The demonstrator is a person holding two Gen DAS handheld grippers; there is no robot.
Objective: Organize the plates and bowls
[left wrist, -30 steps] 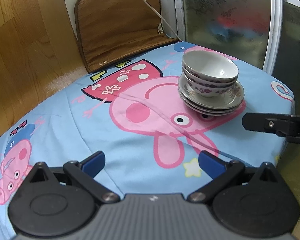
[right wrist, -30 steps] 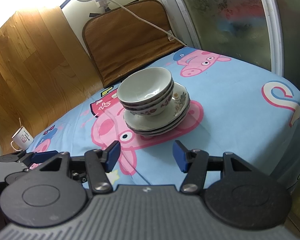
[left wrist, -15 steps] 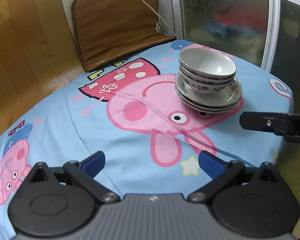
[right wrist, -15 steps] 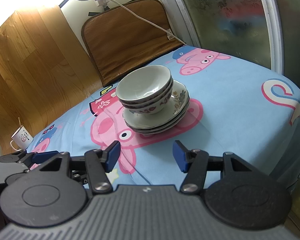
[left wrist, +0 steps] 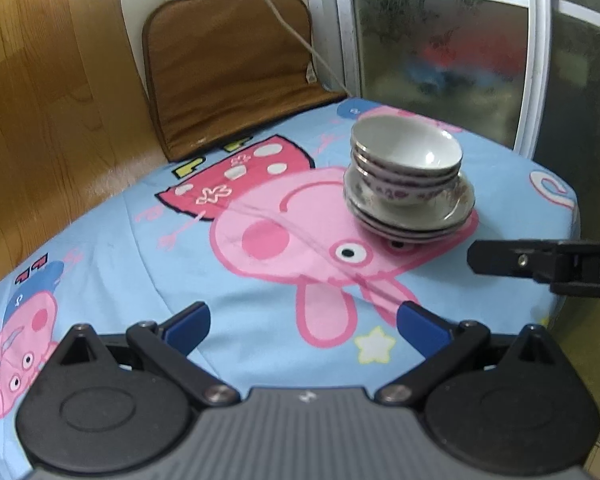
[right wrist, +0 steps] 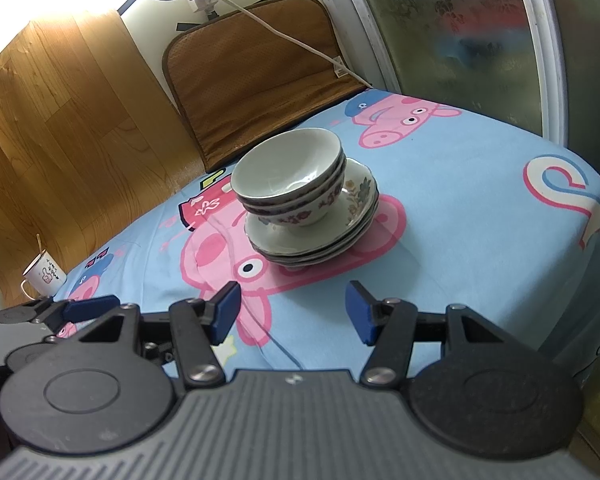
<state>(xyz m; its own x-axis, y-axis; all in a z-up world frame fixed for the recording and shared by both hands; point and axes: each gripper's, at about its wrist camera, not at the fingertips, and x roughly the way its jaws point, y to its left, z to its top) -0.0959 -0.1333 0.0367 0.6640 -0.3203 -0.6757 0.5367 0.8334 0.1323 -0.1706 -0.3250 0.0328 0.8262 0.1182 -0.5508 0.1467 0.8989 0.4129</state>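
I see the nested bowls (left wrist: 406, 160) sitting on the stack of plates (left wrist: 412, 216), right of center in the left wrist frame and dead center in the right wrist frame, on the blue cartoon-pig cloth (left wrist: 260, 272). My left gripper (left wrist: 302, 322) gapes wide, holding nothing. My right gripper (right wrist: 292, 312) is likewise spread and empty. A white mug (right wrist: 44, 274) stands at mid-left.

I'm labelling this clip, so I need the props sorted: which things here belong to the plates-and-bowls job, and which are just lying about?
Part of the job:
- nested bowls
- stacked plates beneath them
- left tongs and right tongs, both open and empty

Just lying about:
- white mug at the table's far edge
- brown cushion
- white cable
- cartoon tablecloth
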